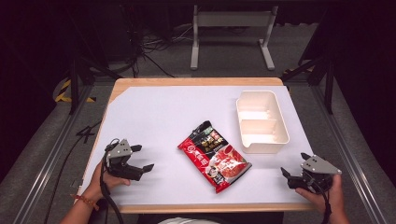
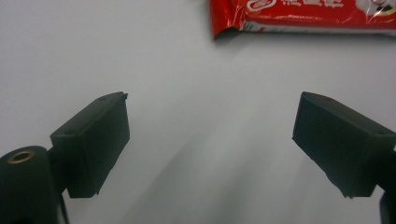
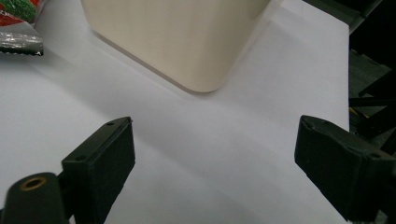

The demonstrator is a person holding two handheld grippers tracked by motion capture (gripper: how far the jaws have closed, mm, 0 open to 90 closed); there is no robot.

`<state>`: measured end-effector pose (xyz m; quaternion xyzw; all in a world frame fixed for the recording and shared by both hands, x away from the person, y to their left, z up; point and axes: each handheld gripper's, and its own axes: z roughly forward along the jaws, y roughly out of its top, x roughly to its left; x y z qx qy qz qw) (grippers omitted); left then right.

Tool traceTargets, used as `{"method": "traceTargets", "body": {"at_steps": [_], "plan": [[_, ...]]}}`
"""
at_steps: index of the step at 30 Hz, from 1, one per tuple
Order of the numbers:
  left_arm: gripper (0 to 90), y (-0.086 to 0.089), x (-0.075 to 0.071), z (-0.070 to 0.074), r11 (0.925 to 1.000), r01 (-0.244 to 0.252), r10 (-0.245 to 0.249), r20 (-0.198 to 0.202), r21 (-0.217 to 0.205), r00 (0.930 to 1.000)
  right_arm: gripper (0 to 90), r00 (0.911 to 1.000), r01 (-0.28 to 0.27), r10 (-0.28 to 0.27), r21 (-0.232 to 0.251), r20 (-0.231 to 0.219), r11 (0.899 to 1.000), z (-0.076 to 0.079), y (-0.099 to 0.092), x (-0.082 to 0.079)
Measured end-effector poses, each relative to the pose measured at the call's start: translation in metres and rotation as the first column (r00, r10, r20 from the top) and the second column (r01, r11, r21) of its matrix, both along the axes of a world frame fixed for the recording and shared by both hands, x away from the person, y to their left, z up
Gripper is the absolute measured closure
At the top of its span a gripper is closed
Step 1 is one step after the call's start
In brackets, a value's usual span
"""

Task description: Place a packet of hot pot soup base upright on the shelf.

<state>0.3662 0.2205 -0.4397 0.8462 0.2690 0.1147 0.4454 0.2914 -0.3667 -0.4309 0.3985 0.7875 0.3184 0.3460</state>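
Packet (image 1: pixel 214 156) of red printed foil lies flat and slanted at the near middle of the tabletop (image 1: pixel 154 116), between the two grippers and touching neither. The left gripper (image 1: pixel 142 157) rests near the left edge with its jaws spread wide and empty, pointing toward the packet's near-left end. The right gripper (image 1: pixel 295 168) sits at the near right corner, jaws likewise wide with nothing between them, aimed past the cream bin (image 1: pixel 260 121) that stands just beyond the packet on the right.

The step in hand looks like the first reach for the packet, probably to move it into the bin. A flat foil pack gives little to pinch, so it would be best to come in low at a crimped end seam, slide one jaw under the edge, and close firmly there. Gripping the slick middle risks slipping.
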Motion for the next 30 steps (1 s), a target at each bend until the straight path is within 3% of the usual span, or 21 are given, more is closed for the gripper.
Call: {"method": "traceTargets", "body": {"at_steps": [4,5,7,8,13,19,21,30], "plan": [[16.1,-0.004,0.006,0.0,0.9996,-0.007,0.006,-0.037,-0.026,0.9993,12.4,1.0,-0.002,0.002,-0.006,0.005,1.0,0.0,0.001,-0.001],[16.1,-0.008,0.008,-0.002,0.9998,-0.021,0.021,-0.052,0.002,0.9984,12.4,1.0,-0.002,0.002,-0.003,0.006,1.0,0.0,0.002,-0.001],[14.6,-0.011,0.01,-0.002,0.9994,-0.032,0.032,-0.052,0.011,0.9981,12.6,0.9999,-0.011,0.011,0.001,0.008,1.0,0.001,0.003,-0.002],[14.6,-0.013,0.011,-0.002,0.9986,-0.038,0.039,-0.037,0.037,0.9986,12.6,0.9999,-0.012,0.012,-0.004,0.007,1.0,0.001,0.003,-0.002],[18.0,-0.029,0.022,0.002,0.9981,-0.006,0.008,-0.03,0.062,0.9995,13.0,0.9999,-0.016,0.016,0.003,0.002,1.0,0.0,0.006,0.0],[15.0,-0.052,0.036,0.008,0.9955,0.044,-0.042,-0.028,0.084,0.9987,13.1,0.9991,-0.042,0.042,-0.037,-0.009,0.998,-0.002,0.011,-0.001],[15.0,-0.06,0.042,0.009,0.9951,0.078,-0.076,-0.04,0.06,0.9963,13.1,0.9992,-0.04,0.039,-0.039,-0.01,0.998,-0.002,0.012,-0.001],[14.4,-0.084,0.06,0.011,0.992,0.119,-0.116,-0.068,0.042,0.9909,13.2,0.9977,-0.065,0.064,-0.072,-0.023,0.995,-0.005,0.017,0.0]]}}
